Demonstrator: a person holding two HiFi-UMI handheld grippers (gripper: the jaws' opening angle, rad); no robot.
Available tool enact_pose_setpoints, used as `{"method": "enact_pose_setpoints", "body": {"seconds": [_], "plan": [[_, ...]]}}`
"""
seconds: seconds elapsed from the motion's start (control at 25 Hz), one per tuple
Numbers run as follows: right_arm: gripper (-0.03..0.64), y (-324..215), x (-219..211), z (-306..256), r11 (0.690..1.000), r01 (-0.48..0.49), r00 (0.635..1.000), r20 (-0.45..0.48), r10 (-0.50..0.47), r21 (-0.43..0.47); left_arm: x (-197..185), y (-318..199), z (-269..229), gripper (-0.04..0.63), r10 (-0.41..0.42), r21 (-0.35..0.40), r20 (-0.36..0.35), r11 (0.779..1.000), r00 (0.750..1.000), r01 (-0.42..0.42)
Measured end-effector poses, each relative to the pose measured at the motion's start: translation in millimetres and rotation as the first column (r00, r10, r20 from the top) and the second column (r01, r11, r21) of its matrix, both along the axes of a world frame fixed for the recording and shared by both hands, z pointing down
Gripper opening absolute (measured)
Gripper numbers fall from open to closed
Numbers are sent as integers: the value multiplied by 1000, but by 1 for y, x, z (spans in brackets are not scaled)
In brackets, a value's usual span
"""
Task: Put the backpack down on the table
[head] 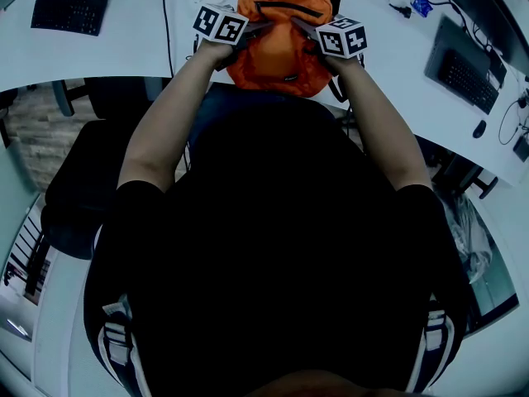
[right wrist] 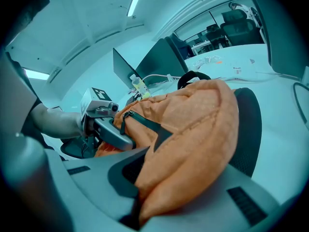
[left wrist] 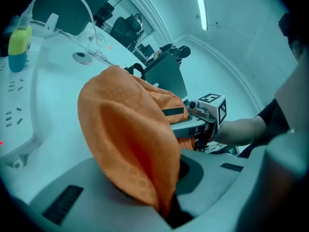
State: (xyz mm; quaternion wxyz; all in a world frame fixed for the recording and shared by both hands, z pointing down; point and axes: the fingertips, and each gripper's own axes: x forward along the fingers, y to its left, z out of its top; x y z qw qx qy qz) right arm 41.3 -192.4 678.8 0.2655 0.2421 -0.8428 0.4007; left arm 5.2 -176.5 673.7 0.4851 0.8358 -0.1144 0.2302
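Note:
An orange backpack (head: 281, 35) with black straps hangs over the near edge of the white table (head: 132, 52), held between both grippers. My left gripper (head: 252, 30) is shut on the bag's left side, a fold of orange fabric (left wrist: 140, 153) pinched in its jaws. My right gripper (head: 307, 30) is shut on the bag's right side, with orange fabric (right wrist: 183, 163) bunched in its jaws. In the left gripper view the right gripper (left wrist: 186, 124) shows across the bag; in the right gripper view the left gripper (right wrist: 120, 139) does the same. Whether the bag's underside touches the table is hidden.
A keyboard (head: 70, 12) lies at the table's far left and another keyboard (head: 467, 77) with a mouse (head: 479, 128) at the right. A power strip (left wrist: 14, 110) and a yellow-blue bottle (left wrist: 18, 47) sit left of the bag. A black chair (head: 91, 180) stands beside the person.

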Motion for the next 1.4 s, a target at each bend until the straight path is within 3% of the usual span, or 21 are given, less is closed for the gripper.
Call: {"method": "enact_pose_setpoints", "body": {"seconds": [0.68,0.88,1.12,1.4], "plan": [[42,-3,-3,2,999,-13,1000,-1,13,-33,-4,-1,3,42,-27,-12,-13,1000,1000,27],[108,-3,-1,2,999,-23,1000,19,24,-48,-4,-1,3,45,-31,-14,-19,999,999,31],[219,-5,4,-1,998,-46,998,36,48,-49,-7,-2,0,155,-34,-14,-29,999,999,33],[259,-8,17,-9,996,-86,995,50,88,-35,-21,-3,2,220,-60,-13,5,998,998,60]]}}
